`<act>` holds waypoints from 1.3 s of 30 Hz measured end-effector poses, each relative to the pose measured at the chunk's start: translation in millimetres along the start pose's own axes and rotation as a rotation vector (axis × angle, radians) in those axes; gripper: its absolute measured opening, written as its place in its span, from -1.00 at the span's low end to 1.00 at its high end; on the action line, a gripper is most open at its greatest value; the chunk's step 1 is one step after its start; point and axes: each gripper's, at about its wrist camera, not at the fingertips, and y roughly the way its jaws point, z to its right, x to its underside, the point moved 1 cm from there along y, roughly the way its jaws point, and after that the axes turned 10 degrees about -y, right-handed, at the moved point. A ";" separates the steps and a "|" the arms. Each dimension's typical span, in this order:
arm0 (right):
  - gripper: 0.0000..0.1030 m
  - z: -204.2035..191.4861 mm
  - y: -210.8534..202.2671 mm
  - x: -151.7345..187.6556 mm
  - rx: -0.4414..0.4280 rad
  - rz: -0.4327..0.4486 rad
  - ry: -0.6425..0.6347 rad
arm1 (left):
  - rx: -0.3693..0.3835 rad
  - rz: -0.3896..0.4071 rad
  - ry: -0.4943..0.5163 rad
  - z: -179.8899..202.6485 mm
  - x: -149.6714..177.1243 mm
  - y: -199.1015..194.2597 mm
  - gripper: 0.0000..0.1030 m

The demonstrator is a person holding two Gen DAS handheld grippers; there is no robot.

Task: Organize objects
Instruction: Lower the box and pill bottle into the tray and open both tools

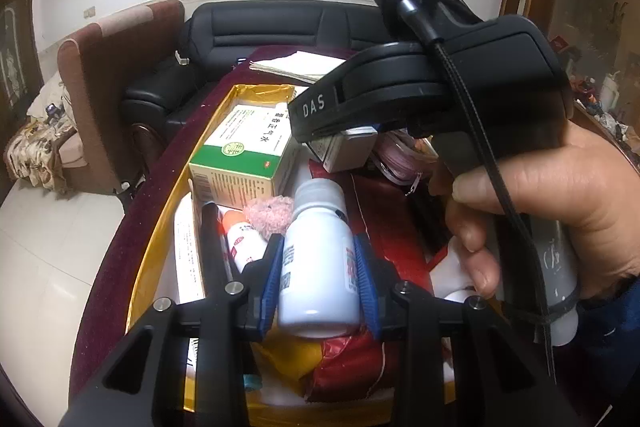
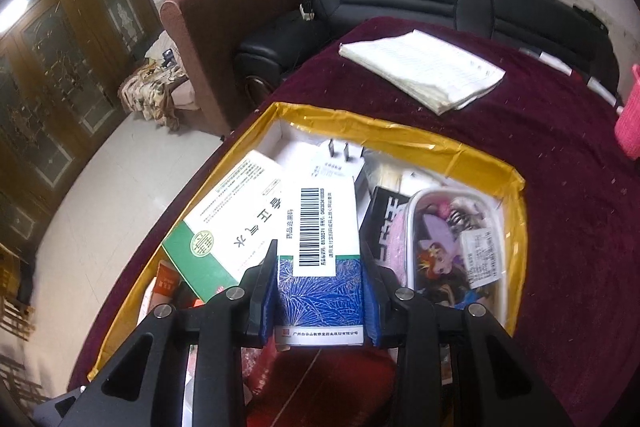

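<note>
Item: white plastic bottle (image 1: 318, 259), gripped mid-body between the left claw (image 1: 320, 279) pads over the gold-lined box (image 2: 400, 131), likely light, rigid and slick-sided; blue-and-white carton (image 2: 320, 259), clamped at its lower half in the right claw (image 2: 320, 299), likely light and crushable

Pink basket (image 2: 631, 119) cut off rightward

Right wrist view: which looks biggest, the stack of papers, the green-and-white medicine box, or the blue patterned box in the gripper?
1. stack of papers, though it lies farthest off
2. green-and-white medicine box
3. blue patterned box

The last two look close; the blue one sits nearest the camera, held by the right gripper, so their order is unsure.
</note>
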 end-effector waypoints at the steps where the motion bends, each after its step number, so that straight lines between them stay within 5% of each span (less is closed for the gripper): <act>1: -0.25 -0.7 0.5 0.2 0.001 -0.003 -0.005 | -0.004 0.002 0.001 0.5 0.1 0.4 -0.35; 9: -0.24 -0.5 -4.7 4.2 0.002 -0.021 -0.019 | -0.029 0.020 0.000 3.6 0.1 5.6 -0.25; 23: 0.13 2.5 -42.5 24.3 -0.050 0.035 0.015 | -0.060 0.037 0.044 20.6 8.2 4.4 0.57; 32: 0.35 8.7 -91.4 53.5 -0.030 0.124 0.025 | -0.113 0.089 0.083 33.2 13.6 -7.3 0.83; 39: 0.65 22.5 -148.2 89.4 0.075 0.257 0.050 | -0.195 0.189 0.138 50.6 21.0 -32.1 1.00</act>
